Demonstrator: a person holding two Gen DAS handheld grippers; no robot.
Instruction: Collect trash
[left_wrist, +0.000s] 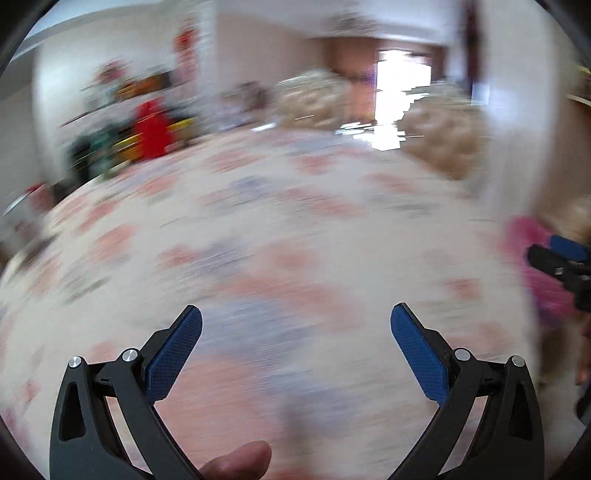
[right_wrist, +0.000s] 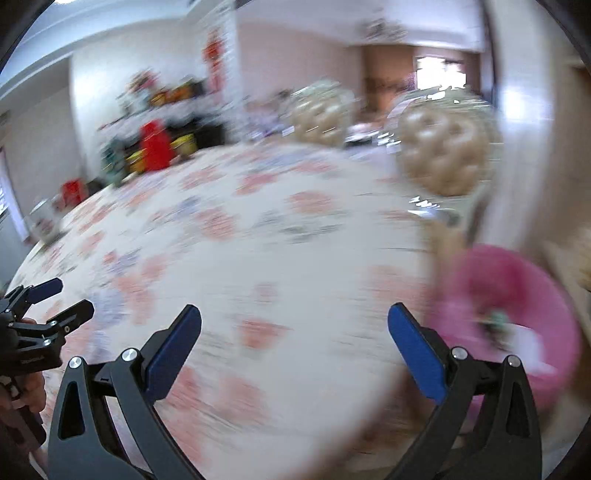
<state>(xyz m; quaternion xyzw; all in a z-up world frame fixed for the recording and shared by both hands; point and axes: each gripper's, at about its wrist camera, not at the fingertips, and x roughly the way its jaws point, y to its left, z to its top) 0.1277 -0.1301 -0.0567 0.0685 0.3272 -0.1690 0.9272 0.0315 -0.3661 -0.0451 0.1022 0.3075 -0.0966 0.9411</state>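
Both views are smeared by motion. My left gripper (left_wrist: 295, 325) is open above a round table (left_wrist: 280, 229) with a floral cloth, nothing between its blue pads. My right gripper (right_wrist: 293, 325) is open too, over the same table (right_wrist: 258, 236). A pink bin (right_wrist: 517, 314) stands off the table's right edge, just right of my right gripper, with some blurred scraps inside. In the left wrist view the pink bin (left_wrist: 532, 266) shows at the far right behind the right gripper (left_wrist: 554, 254). The left gripper (right_wrist: 55, 299) shows at the right wrist view's left edge. No loose trash is discernible on the cloth.
Two tufted beige chair backs (right_wrist: 443, 155) (right_wrist: 321, 114) stand at the table's far side. A cluttered shelf with a red object (right_wrist: 155, 146) lines the far left wall. A bright doorway (left_wrist: 402, 92) lies beyond. A thumb (left_wrist: 240, 461) shows at the bottom of the left wrist view.
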